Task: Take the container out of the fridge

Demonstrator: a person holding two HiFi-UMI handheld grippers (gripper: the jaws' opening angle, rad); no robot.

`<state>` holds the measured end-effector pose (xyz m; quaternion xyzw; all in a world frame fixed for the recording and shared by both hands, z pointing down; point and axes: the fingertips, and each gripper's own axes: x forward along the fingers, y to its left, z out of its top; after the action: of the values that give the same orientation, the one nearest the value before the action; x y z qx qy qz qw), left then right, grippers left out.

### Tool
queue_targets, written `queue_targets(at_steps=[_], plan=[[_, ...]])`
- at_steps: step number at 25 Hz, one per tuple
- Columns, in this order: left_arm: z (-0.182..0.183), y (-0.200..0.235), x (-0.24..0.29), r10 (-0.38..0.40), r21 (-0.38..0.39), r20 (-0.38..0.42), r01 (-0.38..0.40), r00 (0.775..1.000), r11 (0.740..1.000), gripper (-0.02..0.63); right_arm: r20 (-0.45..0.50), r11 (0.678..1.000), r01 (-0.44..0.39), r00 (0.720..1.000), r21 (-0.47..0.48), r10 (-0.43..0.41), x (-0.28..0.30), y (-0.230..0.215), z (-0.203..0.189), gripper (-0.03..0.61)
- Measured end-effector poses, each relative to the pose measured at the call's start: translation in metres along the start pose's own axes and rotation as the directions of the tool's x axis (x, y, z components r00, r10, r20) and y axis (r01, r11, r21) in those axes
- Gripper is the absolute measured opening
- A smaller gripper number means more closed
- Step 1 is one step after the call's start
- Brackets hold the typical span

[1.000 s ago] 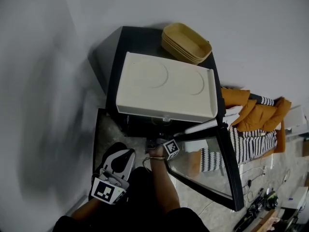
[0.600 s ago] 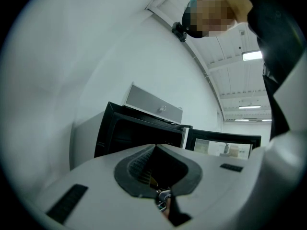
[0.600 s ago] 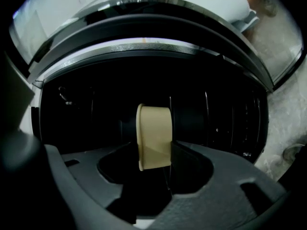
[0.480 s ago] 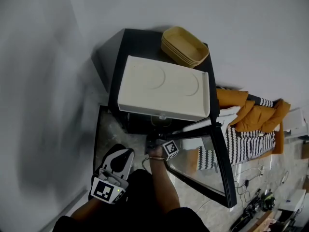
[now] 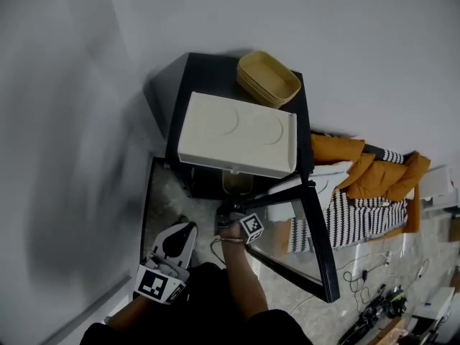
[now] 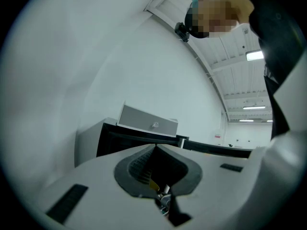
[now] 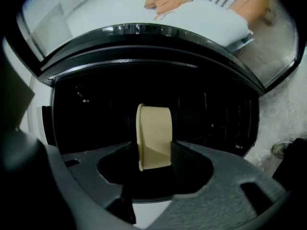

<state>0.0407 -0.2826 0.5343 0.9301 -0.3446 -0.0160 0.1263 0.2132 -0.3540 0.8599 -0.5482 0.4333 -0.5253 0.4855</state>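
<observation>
No words, brands or numbers could be read anywhere I looked. The only print was the black-and-white square pattern on the white marker cube (image 5: 157,282) of the left gripper (image 6: 154,147) and on the matching marker cube (image 5: 251,226) of the right gripper (image 7: 154,152), and it held no letters. A small reddish wall sign (image 6: 218,136) was too tiny to read.

Premises: a large, bare hall serving as a test or lab space, not a home kitchen. Evidence: a small black fridge (image 5: 205,74) stands alone against a plain white wall (image 5: 359,27) on a speckled hard floor (image 5: 164,192). The ceiling (image 6: 240,75) is high and ribbed, with strip lights (image 6: 254,55). Clothes (image 5: 366,182) lie heaped to the right of the fridge. Cables (image 5: 374,311) are strewn on the floor beyond. A white box (image 5: 237,135) and stacked yellow trays (image 5: 267,77) sit on the fridge top.
</observation>
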Motion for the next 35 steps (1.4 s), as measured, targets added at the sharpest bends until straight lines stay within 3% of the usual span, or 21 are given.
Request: queue_targets(at_steps=[14, 25, 30, 35], plan=[[0.047, -0.055, -0.039, 0.029, -0.015, 0.016, -0.029, 0.999, 0.999, 0.005, -0.077, 0.999, 0.02, 0.997, -0.026, -0.022, -0.076, 0.048, -0.018, 0.196], [0.044, -0.124, -0.107, 0.118, -0.003, 0.045, -0.118, 0.992, 0.993, 0.005, -0.112, 0.999, 0.025, 0.993, -0.019, -0.027, -0.168, 0.06, -0.008, 0.196], [0.039, -0.15, -0.14, 0.18, -0.019, 0.024, -0.18, 0.983, 0.983, 0.005, -0.15, 0.999, 0.033, 0.988, -0.023, -0.036, -0.207, 0.066, -0.009, 0.196], [0.046, -0.165, -0.16, 0.188, -0.01, 0.006, -0.188, 0.982, 0.982, 0.005, -0.162, 0.999, 0.03, 0.986, -0.013, -0.032, -0.237, 0.075, -0.016, 0.196]])
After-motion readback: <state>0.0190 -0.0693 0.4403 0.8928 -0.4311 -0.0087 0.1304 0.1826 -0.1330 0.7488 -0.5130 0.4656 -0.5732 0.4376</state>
